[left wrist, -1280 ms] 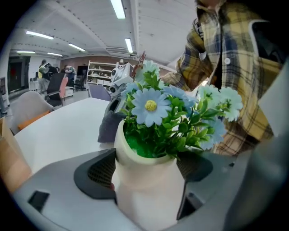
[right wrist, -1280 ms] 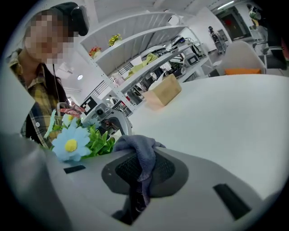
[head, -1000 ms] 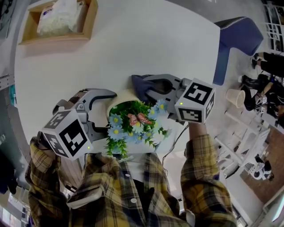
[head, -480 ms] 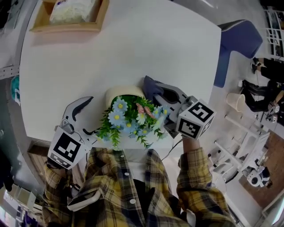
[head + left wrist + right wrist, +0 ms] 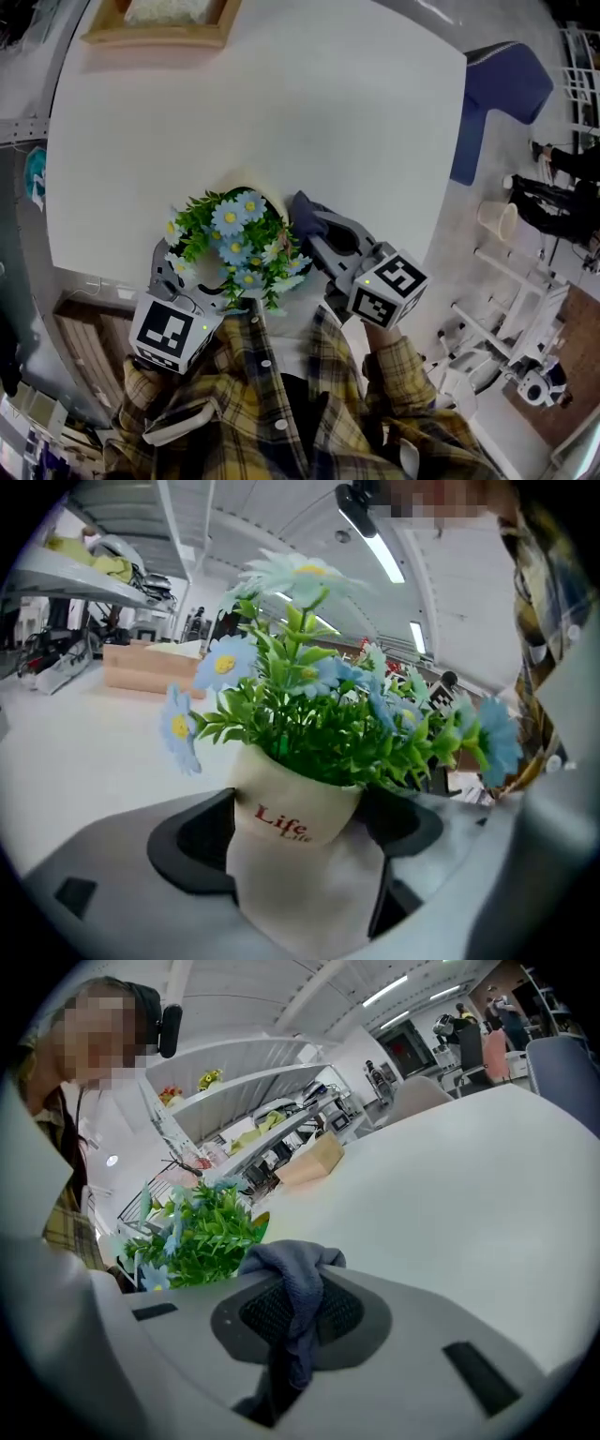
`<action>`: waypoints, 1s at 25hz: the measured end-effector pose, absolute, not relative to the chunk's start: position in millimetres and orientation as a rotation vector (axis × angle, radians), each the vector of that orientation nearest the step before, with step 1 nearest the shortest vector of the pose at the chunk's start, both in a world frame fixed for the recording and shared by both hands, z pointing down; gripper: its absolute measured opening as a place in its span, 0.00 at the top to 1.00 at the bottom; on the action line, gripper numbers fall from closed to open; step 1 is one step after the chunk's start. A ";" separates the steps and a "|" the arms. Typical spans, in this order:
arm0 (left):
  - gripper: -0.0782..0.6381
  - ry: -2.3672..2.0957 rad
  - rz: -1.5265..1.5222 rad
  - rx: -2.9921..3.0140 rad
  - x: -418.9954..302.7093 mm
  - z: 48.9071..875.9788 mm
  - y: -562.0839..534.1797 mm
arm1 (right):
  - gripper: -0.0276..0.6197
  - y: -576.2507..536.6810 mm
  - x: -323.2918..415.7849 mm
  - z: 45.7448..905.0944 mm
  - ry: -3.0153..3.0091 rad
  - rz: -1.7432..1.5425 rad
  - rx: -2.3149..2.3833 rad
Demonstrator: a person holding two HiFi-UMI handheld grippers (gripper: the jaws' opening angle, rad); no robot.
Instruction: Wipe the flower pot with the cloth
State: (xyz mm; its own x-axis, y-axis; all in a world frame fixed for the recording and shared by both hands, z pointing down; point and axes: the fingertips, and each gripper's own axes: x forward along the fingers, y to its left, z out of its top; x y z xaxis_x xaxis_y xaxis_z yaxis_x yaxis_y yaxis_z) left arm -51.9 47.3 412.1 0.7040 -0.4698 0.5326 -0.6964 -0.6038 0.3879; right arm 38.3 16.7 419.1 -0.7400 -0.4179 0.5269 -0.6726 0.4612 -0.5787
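Observation:
A cream flower pot [image 5: 281,803] printed "Life" holds green leaves and blue flowers [image 5: 232,236]. My left gripper [image 5: 298,850] is shut on the pot's body, which leans a little between the jaws. In the head view the flowers hide those jaws, and only the marker cube [image 5: 173,333] shows. My right gripper [image 5: 317,234] is shut on a dark blue-grey cloth [image 5: 304,212] just right of the flowers. In the right gripper view the cloth [image 5: 295,1274] bunches out between the jaws of the right gripper [image 5: 292,1321], with the plant [image 5: 202,1237] close on the left.
The white table [image 5: 328,112] stretches away beyond the pot. A wooden tray [image 5: 159,36] with white material sits at its far left corner. A blue chair [image 5: 497,89] stands to the right, and a paper cup [image 5: 497,216] rests on a rack past the table's edge.
The left gripper, open beside the pot before, has shut on it. Pot and flowers have shifted left and toward the near table edge. The right gripper followed with the cloth.

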 end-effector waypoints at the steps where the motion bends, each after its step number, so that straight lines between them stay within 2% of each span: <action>1: 0.29 -0.906 0.499 2.311 -55.0 412.0 48.3 | 0.92 21.5 34.0 419.6 -2.403 1.168 0.920; 6: 0.24 -0.956 0.470 2.299 -57.3 410.1 45.1 | 0.92 35.9 17.2 422.8 -2.413 1.182 0.866; 13: 0.24 -0.996 0.581 2.384 -54.5 413.3 29.5 | 0.92 40.0 11.5 421.3 -2.425 1.183 0.803; 25: 0.24 -0.656 0.721 2.576 -38.7 409.5 21.0 | 0.92 -0.4 31.9 417.9 -2.391 1.173 0.898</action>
State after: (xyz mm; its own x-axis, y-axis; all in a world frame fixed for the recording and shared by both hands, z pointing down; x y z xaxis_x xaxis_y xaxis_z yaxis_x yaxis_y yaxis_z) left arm -38.7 21.0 409.5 0.7588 -0.3303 0.5614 -0.5281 -0.8165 0.2333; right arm 31.9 -0.4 417.9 -0.7469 -0.3932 0.5362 -0.6647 0.4624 -0.5868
